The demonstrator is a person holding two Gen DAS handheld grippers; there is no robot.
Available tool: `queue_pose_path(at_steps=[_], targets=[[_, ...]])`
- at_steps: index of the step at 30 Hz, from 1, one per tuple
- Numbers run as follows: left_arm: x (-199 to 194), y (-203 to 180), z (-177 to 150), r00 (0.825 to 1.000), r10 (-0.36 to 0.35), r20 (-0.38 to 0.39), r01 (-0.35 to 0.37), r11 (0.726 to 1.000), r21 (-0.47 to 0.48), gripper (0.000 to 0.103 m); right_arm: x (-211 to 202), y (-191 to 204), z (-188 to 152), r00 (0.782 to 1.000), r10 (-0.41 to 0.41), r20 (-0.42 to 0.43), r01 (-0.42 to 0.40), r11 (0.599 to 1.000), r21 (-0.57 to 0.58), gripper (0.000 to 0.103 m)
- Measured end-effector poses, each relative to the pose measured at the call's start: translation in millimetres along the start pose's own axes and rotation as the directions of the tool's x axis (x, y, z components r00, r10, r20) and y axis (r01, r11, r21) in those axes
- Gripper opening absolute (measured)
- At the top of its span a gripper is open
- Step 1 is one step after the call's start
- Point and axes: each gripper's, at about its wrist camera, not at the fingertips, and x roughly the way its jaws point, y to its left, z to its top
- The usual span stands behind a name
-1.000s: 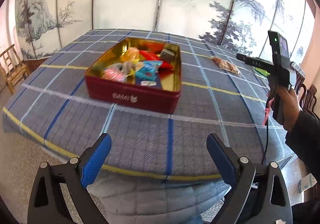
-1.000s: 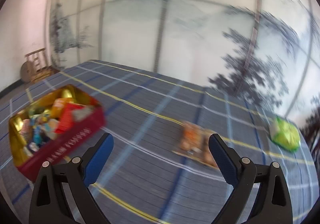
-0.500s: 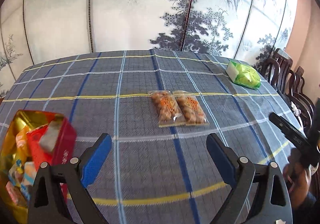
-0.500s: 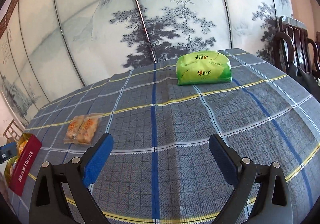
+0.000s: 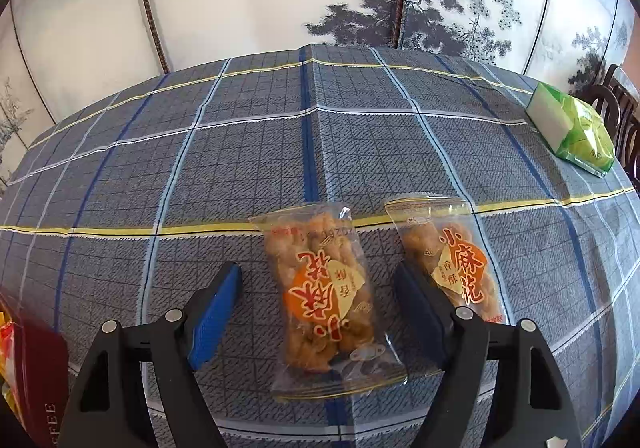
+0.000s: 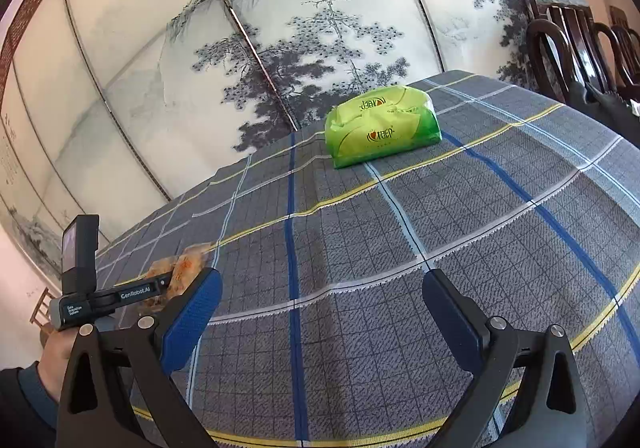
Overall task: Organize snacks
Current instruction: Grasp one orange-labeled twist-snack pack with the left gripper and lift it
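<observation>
Down low, the left gripper (image 5: 320, 298) has just been narrowing its jaws, yet they remain apart, straddling the near snack packet (image 5: 326, 302) without either blue pad pressing it. That clear packet of fried twists lies flat on the checked tablecloth (image 5: 224, 152). Its twin, the second snack packet (image 5: 452, 260), lies just beside it at three o'clock, partly behind the right-hand finger (image 5: 420, 310). At eight o'clock a corner of the red tin (image 5: 38, 376) shows. The green pack (image 5: 576, 132) lies well apart at two o'clock.

The right gripper (image 6: 322, 312) holds its jaws wide over bare cloth, nothing between them. From it the green pack sits at twelve o'clock, the packets at ten o'clock
</observation>
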Motion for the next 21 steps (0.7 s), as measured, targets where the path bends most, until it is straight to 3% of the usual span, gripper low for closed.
queue_pose_path(at_steps=[1, 3, 8, 21], targets=[[-0.8, -2.4, 0.0, 1.0, -0.009, 0.006, 0.009, 1.0, 0.006, 0.063, -0.3, -0.6, -0.1, 1.0, -0.004, 0.001, 0.004, 1.0, 0.004, 0.1], [-1.9, -12.6, 2.1, 0.999, -0.033, 0.007, 0.033, 0.999, 0.042, 0.035, -1.0, 0.3, -0.3, 1.0, -0.005, 0.006, 0.005, 1.0, 0.0, 0.1], [-7.0, -21.4, 0.3, 0.999, -0.046, -0.01, 0.047, 0.997, 0.064, 0.035, 0.4, 3.4, -0.1, 1.0, -0.013, 0.005, 0.013, 1.0, -0.012, 0.1], [-106.6, 5.2, 11.2, 0.987, -0.08, 0.142, 0.071, 0.995, 0.07, 0.035, -1.8, 5.5, -1.1, 1.0, -0.016, 0.019, 0.016, 1.0, -0.011, 0.1]])
